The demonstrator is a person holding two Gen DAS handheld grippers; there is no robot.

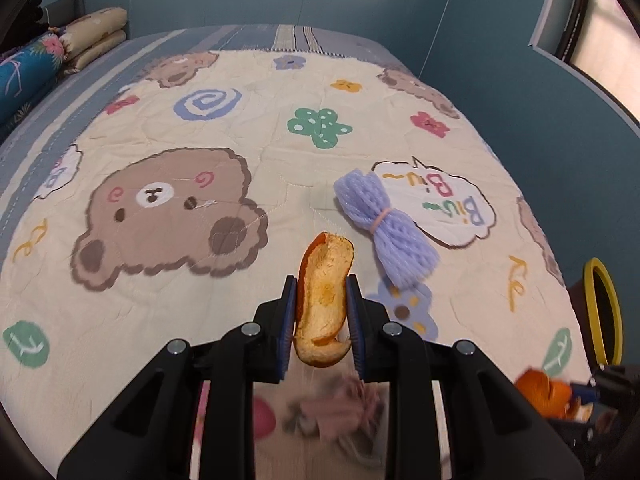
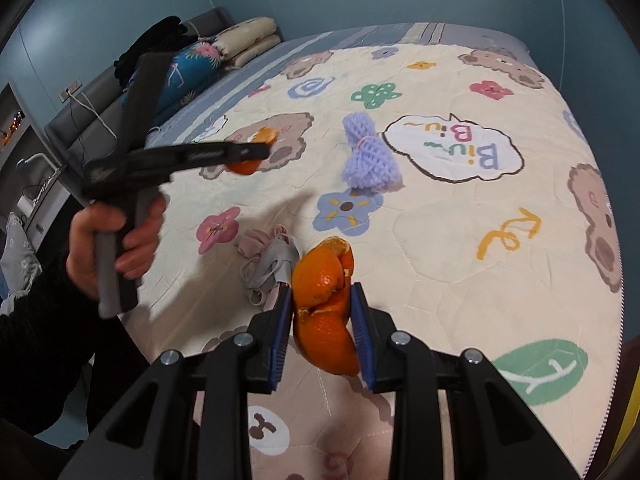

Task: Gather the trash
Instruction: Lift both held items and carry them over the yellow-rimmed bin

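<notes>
My left gripper (image 1: pixel 322 286) is shut on a curled strip of orange peel (image 1: pixel 325 300), pale side facing the camera, held above the quilt. In the right wrist view a hand (image 2: pixel 120 236) holds that gripper (image 2: pixel 264 151) up at the left, with the peel (image 2: pixel 246 168) at its tip. My right gripper (image 2: pixel 322 294) is shut on a larger folded orange peel (image 2: pixel 320 312), which also shows at the lower right of the left wrist view as an orange peel (image 1: pixel 548 396). A purple foam fruit net (image 1: pixel 386 224) (image 2: pixel 368 156) lies on the quilt beyond both grippers. Crumpled pink and grey face masks (image 2: pixel 268 260) lie just left of my right gripper.
The cartoon bear quilt (image 1: pixel 180 320) covers a bed. A yellow-rimmed bin (image 1: pixel 602 308) stands off the bed's right edge. Folded bedding and pillows (image 2: pixel 240 44) are stacked at the far left by the headboard. Blue walls close in behind and on the right.
</notes>
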